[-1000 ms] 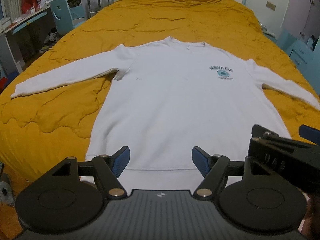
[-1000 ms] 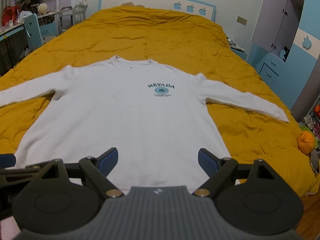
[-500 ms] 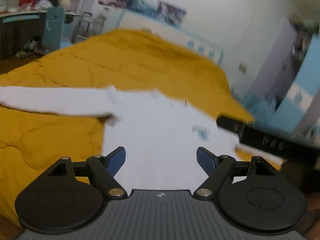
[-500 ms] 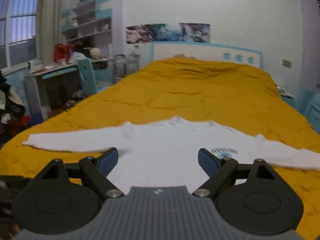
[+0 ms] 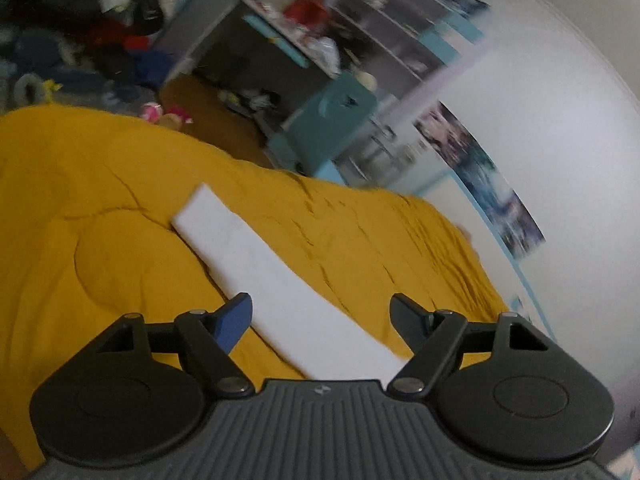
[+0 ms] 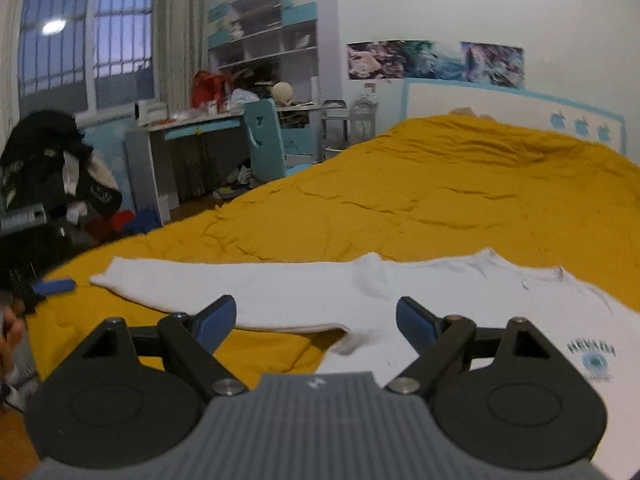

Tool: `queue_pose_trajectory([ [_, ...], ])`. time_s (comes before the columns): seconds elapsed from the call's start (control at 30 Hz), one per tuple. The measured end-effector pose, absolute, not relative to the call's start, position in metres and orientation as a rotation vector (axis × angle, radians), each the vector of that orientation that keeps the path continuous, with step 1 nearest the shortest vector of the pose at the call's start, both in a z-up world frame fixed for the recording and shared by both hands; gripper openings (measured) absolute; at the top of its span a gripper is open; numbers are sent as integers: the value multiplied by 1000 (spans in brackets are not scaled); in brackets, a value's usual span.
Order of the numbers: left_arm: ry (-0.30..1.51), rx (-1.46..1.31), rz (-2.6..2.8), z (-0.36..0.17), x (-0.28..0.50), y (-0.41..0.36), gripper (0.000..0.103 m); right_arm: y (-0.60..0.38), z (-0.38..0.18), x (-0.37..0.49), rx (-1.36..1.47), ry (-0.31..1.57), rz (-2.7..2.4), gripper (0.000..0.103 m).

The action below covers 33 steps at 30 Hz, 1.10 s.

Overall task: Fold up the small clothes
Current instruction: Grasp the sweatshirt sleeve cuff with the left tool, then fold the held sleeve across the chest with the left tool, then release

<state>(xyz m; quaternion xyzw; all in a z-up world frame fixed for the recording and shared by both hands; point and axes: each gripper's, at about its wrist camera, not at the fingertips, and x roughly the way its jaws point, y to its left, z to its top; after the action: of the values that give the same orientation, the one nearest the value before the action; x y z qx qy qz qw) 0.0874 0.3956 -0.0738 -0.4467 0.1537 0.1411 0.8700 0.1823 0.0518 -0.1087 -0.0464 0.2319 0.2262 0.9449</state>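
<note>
- Left gripper (image 5: 321, 312): jaws spread wide, nothing pinched; the view is rolled to one side and blurred. A white sleeve (image 5: 256, 264) runs diagonally in the gap between its blue-padded fingers (image 5: 234, 318), lying on the bedding beyond them, its cuff end pointing away.
- Right gripper (image 6: 316, 320): jaws wide, empty. The armpit of the sweatshirt, where sleeve meets body, lies between and beyond its fingertips.
- White sweatshirt (image 6: 460, 300): spread flat, front up, on the yellow quilt (image 6: 440, 184); one sleeve stretched out toward the bed's edge; a small teal chest print (image 6: 594, 356) on the body, lettering too blurred to read.
- Bed: quilt rumpled in low folds; white headboard (image 6: 500, 108) with blue trim and apple shapes.
- At the edge of the right wrist view: one blue fingertip of the left gripper above the quilt near the cuff, part of a hand (image 6: 10, 328) just below.
- Beyond the bed: blue chair (image 6: 266, 140), cluttered desk (image 6: 180, 128), shelving (image 6: 264, 40), barred window (image 6: 84, 40), posters (image 6: 436, 60) on the wall, dark clothes (image 6: 44, 160) piled by the desk.
</note>
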Motion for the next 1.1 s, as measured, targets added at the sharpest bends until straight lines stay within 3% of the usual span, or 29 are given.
queue_pose_trajectory([
  [0.47, 335, -1069, 391, -147, 129, 455, 83, 89, -166, 243, -63, 666, 450, 83],
  [0.57, 350, -1036, 403, -150, 132, 450, 68, 89, -172, 243, -44, 696, 456, 83],
  [0.7, 338, -1015, 395, -152, 128, 449, 21, 94, -176, 244, -62, 710, 459, 83],
  [0.73, 324, -1031, 387, -152, 125, 450, 15, 94, -175, 243, -64, 713, 466, 83],
  [0.9, 203, -1085, 267, -134, 127, 447, 12, 84, -167, 236, -79, 706, 472, 83],
  [1.1, 147, -985, 43, -70, 170, 386, 12, 40, -159, 225, -36, 696, 434, 83],
])
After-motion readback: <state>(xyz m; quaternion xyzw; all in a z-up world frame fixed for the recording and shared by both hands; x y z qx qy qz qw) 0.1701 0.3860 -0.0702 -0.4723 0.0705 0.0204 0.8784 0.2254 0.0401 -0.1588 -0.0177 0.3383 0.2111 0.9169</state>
